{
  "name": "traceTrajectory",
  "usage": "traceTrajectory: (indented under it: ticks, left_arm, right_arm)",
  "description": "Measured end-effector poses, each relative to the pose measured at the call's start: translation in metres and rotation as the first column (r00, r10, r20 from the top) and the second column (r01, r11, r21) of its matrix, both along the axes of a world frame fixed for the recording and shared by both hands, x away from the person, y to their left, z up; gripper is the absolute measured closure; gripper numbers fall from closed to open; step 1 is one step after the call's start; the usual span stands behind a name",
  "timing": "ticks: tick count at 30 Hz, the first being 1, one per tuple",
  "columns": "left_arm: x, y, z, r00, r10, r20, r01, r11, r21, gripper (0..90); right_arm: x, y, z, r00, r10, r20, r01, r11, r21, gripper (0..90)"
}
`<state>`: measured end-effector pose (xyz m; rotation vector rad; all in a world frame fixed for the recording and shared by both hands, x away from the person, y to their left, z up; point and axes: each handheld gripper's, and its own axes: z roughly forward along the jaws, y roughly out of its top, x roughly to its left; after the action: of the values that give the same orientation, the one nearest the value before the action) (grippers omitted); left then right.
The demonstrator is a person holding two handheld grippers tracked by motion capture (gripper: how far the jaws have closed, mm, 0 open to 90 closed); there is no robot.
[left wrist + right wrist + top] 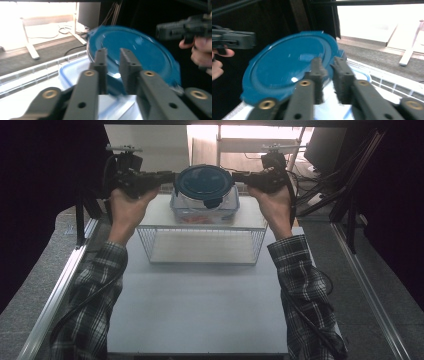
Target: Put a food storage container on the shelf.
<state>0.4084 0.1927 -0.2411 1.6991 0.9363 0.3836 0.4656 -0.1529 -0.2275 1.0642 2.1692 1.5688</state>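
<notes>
Grippers pinch the round blue lid (205,182) from both sides: left gripper (170,177), right gripper (239,178), above the clear box (205,210) on the wire rack (202,245). Gripper views show the lid tilted; from above it looks flat.

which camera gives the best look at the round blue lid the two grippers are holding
The high view: the blue lid appears whole, with the left gripper and right gripper at opposite edges, above the clear container. Both gripper views show it close but tilted, blurred and partly hidden behind the jaws.
</notes>
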Motion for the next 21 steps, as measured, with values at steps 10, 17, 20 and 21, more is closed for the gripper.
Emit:
traceTrajectory:
  ticks: [10,17,20,21]
  left_arm:
    - [-0.014,-0.021,-0.034,0.9961,-0.074,-0.049,0.078,0.9912,0.106,89.8]
    - [0.009,-0.021,-0.035,0.9971,-0.028,-0.071,0.033,0.9965,0.076,89.8]
    - [0.017,-0.020,-0.033,0.9955,-0.011,-0.094,0.018,0.9972,0.072,89.8]
    - [0.019,-0.020,-0.032,0.9953,-0.005,-0.097,0.013,0.9972,0.074,89.8]
  right_arm:
    - [-0.019,0.003,-0.026,0.9999,0.015,0.005,-0.014,0.9929,-0.118,89.2]
    - [-0.013,0.011,-0.032,0.9997,-0.013,0.021,0.015,0.9897,-0.142,88.9]
    - [-0.012,0.011,-0.034,0.9993,-0.028,0.025,0.031,0.9913,-0.128,88.8]
    - [-0.011,0.011,-0.034,0.9992,-0.031,0.024,0.034,0.9921,-0.121,88.8]
